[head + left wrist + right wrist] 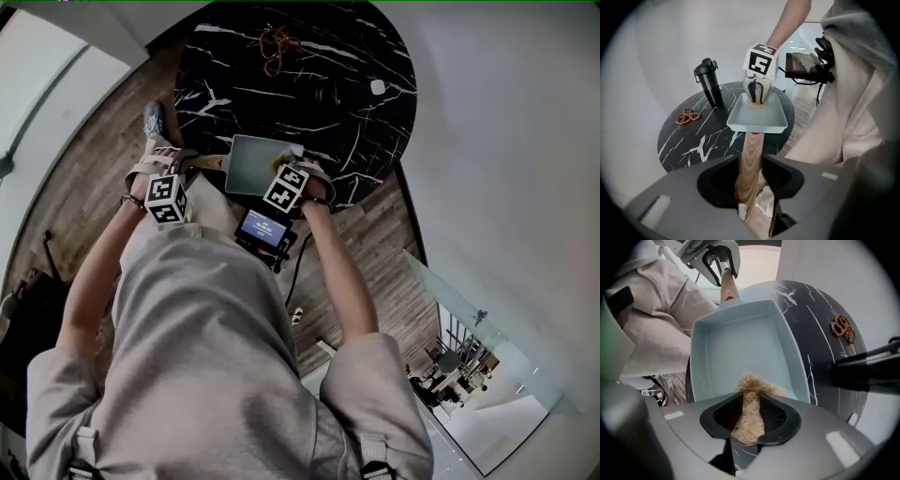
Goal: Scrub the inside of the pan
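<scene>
Your right claw (751, 401) was clenched on a tuft of brown scrubbing fibre (754, 383), which filled the gap between its jaws and spread out just beyond the tips. The pale square pan (745, 338) stood on the black marble tabletop (820, 301), directly ahead of this claw. The fibre sat low against the pan wall nearest to the claw, and I could not tell if it pressed on the floor of the pan. Your left claw (751, 165) was released: the wooden handle (752, 143) passed between its jaws and leaned at one of them, but a gap showed on the other side, so I judged that nothing held the pan firm. The scrubbing seemed to be at its very start, with most of the floor lying bare beyond the fibre. To do it well, you needed first to close the left claw on the handle, otherwise the pan, which sat near the edge of the tabletop, could slide or turn under the strokes. Then you needed to press the fibre flat and draw it away from the right claw toward the handle side, in overlapping lines, and to visit the corners. Little fibre stood out past the tips, so a hard push could bring them onto the pan.
</scene>
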`<state>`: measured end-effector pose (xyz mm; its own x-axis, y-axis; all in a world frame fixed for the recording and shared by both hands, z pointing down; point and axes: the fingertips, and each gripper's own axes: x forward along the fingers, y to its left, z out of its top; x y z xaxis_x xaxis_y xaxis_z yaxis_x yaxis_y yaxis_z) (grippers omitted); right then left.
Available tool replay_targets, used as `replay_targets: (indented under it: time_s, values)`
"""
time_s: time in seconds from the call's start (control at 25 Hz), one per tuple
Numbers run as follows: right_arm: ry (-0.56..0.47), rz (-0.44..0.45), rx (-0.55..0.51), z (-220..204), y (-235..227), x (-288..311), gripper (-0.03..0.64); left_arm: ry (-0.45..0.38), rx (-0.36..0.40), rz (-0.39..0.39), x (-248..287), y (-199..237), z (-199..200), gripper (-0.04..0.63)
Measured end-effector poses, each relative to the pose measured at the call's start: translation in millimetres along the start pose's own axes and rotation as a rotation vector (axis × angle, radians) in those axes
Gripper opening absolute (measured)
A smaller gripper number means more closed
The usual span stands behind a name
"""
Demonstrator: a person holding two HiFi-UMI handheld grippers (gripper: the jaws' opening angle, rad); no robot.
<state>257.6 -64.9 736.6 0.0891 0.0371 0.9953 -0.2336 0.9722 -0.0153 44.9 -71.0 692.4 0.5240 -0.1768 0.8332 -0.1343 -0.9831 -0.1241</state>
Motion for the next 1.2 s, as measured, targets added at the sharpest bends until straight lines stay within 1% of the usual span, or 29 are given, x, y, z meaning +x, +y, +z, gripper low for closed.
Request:
replay_targets:
  time_s: [0.12,0.2,0.32,0.4,0.6,0.68,0.72,0.8,0.88,0.96,1.04,1.2]
  values:
    - [0.000,0.042,0.029,-2,3,0,0.124,0.012,0.029,0.018,3,1,0,0.153]
    - [-0.002,0.069,0.030,-2,8,-1,0.123,0.028,0.025,0.012,5,2,0,0.156]
    - [0.007,0.103,-0.025,-2,21,-1,0.118,0.043,0.009,-0.014,6,0,-3,0.161]
    - [0.005,0.123,-0.070,-2,32,-1,0.117,0.034,0.009,-0.037,5,0,-3,0.158]
    - [-0.041,0.170,-0.107,0,52,-2,0.112,0.031,0.053,-0.057,3,7,0,0.160]
    - [-0.052,0.171,-0.114,0,57,-3,0.110,0.025,0.037,-0.057,3,10,0,0.167]
    - [-0.057,0.168,-0.116,0,58,-2,0.110,0.027,0.025,-0.048,3,13,-3,0.182]
    - [-0.069,0.162,-0.122,0,58,-2,0.110,0.046,0.001,-0.033,3,19,-14,0.220]
    - [-0.083,0.158,-0.138,1,58,-1,0.110,0.064,-0.028,-0.041,5,21,-28,0.233]
    - [-0.096,0.160,-0.159,2,60,-1,0.109,0.073,-0.028,-0.059,7,19,-35,0.205]
    - [-0.109,0.167,-0.172,4,63,-1,0.108,0.092,0.003,-0.072,9,14,-37,0.176]
    - [-0.126,0.184,-0.162,7,67,-1,0.104,0.178,0.045,-0.080,14,9,-46,0.147]
